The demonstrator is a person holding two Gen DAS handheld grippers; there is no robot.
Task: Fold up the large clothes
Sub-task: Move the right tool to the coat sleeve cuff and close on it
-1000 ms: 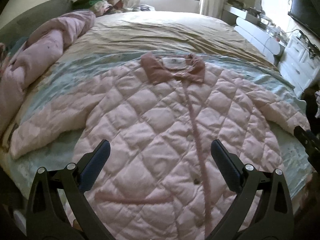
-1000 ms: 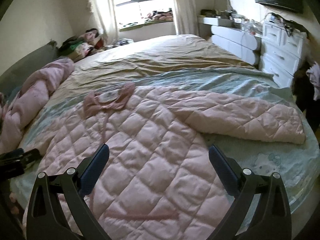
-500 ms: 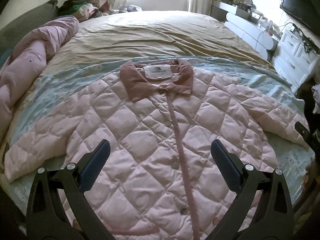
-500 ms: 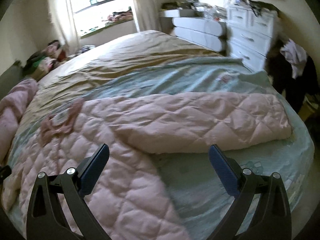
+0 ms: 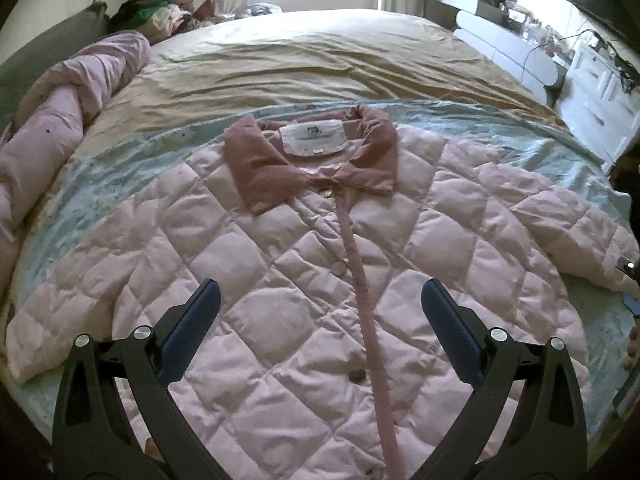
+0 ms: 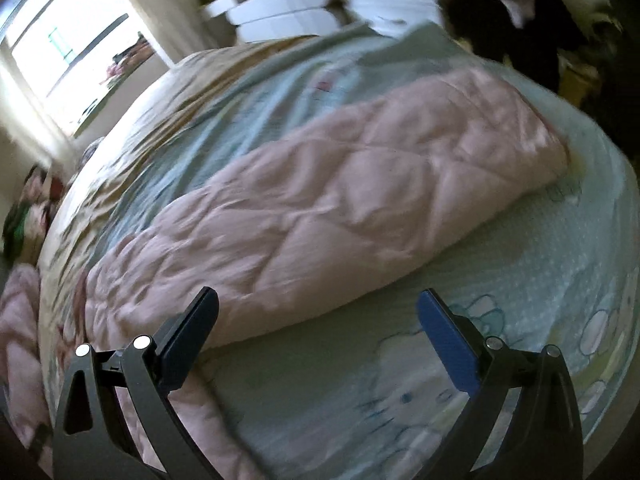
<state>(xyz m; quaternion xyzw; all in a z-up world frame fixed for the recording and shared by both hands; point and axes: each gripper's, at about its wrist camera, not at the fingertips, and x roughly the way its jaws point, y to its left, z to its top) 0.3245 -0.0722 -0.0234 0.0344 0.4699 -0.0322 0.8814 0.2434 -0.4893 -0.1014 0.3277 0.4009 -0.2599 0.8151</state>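
A pale pink quilted jacket [image 5: 280, 264] lies flat and buttoned on the bed, its dusty-pink collar [image 5: 312, 160] toward the far side and both sleeves spread out. My left gripper [image 5: 320, 300] is open and empty, hovering above the jacket's lower front. The jacket's right sleeve [image 6: 360, 184] fills the blurred right wrist view, lying on the light green sheet [image 6: 520, 300]. My right gripper [image 6: 316, 312] is open and empty, low over the sheet just in front of that sleeve. Part of the right gripper [image 5: 628, 268] shows at the right edge of the left wrist view.
A rolled pink duvet [image 5: 60, 120] lies along the bed's left side. A tan sheet [image 5: 320, 56] covers the far half of the bed. White drawers [image 5: 600, 92] and a shelf stand at the right. A clothes pile [image 5: 168, 8] sits at the far left.
My left gripper has moved forward over the jacket, so the collar looks nearer. My right gripper has swung right and down toward the right sleeve, tilting; its view is now blurred.
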